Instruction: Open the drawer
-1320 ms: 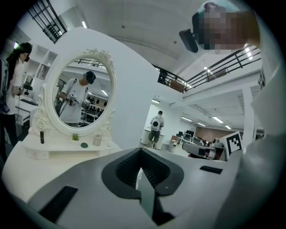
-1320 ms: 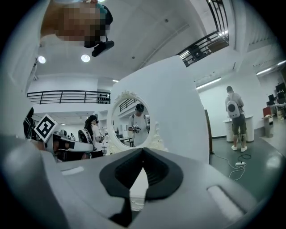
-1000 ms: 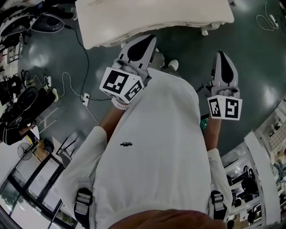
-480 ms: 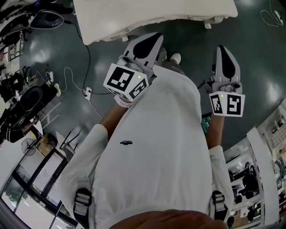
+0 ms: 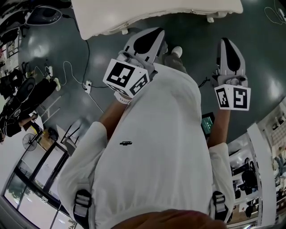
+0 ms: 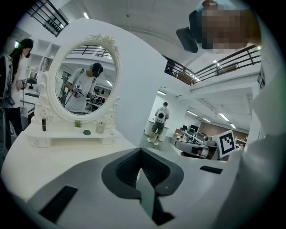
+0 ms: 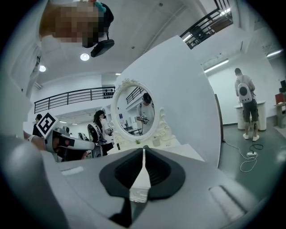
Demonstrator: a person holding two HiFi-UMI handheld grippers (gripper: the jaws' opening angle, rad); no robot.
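Mirror: oval, in a white carved frame (image 6: pixel 85 78). It stands upright on a low ledge (image 6: pixel 67 139) along the far edge of the counter (image 5: pixel 156 11). The small items on the ledge are too small to name.
Left tool: the left tool (image 6: pixel 142 156) has its jaws together with nothing between them. It is held in the air short of the counter's near edge, pointing toward that edge and slightly down.
Counter: white, with the near part of the top bare. Its near edge runs across the top of the head view, above the dark floor (image 5: pixel 192 36).
Right tool: the right tool (image 7: pixel 143 154) has its jaws together and is empty. Only a sliver of the counter shows through the slit. It is well apart from the left tool and also short of the near edge.
Drawer: no view clearly shows a front panel or handle. The drawer is judged to sit in the counter's front face, below the near edge. A small white fitting (image 5: pixel 125 31) under that edge, toward the left, may be a knob or a foot; cannot tell which.
Step in hand: approach. Neither tool touches the counter, and nothing projects past the near edge, so the drawer is judged not yet opened.
Next move: lower one tool to the front face and locate the handle. Part the jaws, clamp them on the handle, then pull straight back toward the person. A skewed pull could jam the drawer.
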